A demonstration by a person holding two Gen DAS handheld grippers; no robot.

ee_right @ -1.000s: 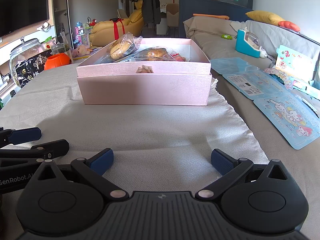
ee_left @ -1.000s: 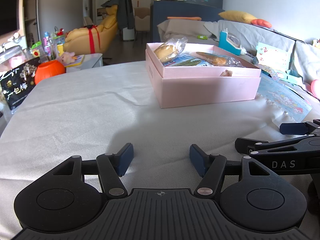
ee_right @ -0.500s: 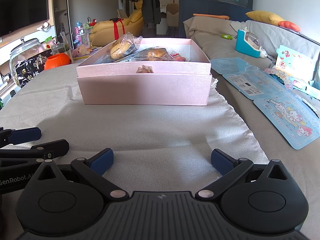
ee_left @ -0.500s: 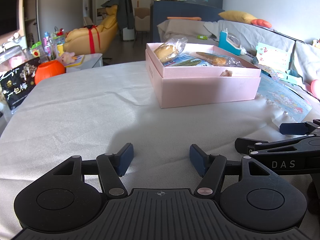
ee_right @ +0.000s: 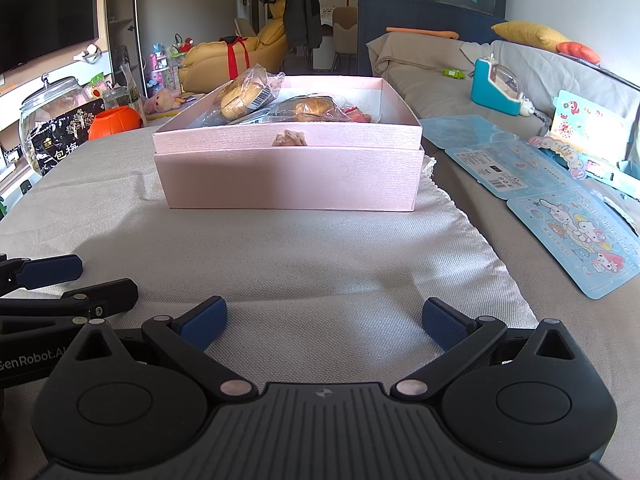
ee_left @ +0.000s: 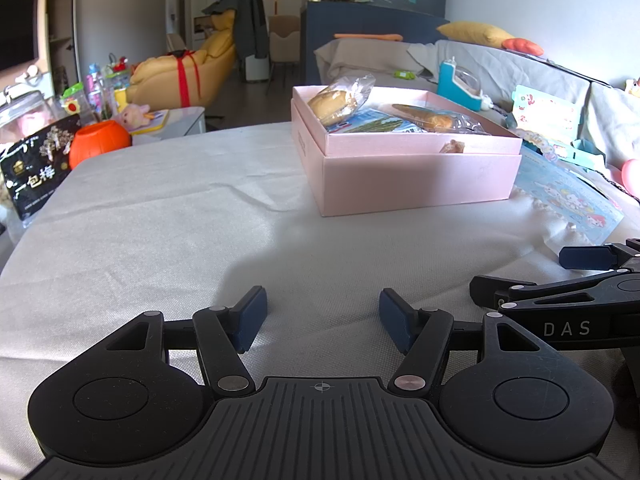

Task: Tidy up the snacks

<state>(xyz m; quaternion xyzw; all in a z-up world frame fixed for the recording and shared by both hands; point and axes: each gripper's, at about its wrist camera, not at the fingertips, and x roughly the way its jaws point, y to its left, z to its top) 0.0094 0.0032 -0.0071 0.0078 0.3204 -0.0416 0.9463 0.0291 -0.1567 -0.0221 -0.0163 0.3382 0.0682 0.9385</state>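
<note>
A pink box (ee_left: 416, 180) (ee_right: 288, 176) stands on the grey cloth, well ahead of both grippers. Inside it lie a wrapped bun (ee_left: 334, 100) (ee_right: 244, 96), a second wrapped pastry (ee_left: 424, 118) (ee_right: 312, 108) and a small brown snack (ee_left: 453, 146) (ee_right: 290, 138) at the near wall. My left gripper (ee_left: 322, 316) rests low over the cloth, open, nothing between its blue pads. My right gripper (ee_right: 324, 322) sits beside it, also open and empty. In each wrist view the other gripper's fingers (ee_left: 588, 258) (ee_right: 48, 270) show at the edge.
A black snack bag (ee_left: 34, 176) (ee_right: 60, 140), an orange pumpkin pot (ee_left: 100, 144) (ee_right: 114, 122) and a glass jar (ee_right: 52, 116) stand at the table's far left. Blue cartoon cards (ee_right: 572, 240) (ee_left: 568, 200) lie right of the cloth. A sofa (ee_right: 540, 68) runs along the right.
</note>
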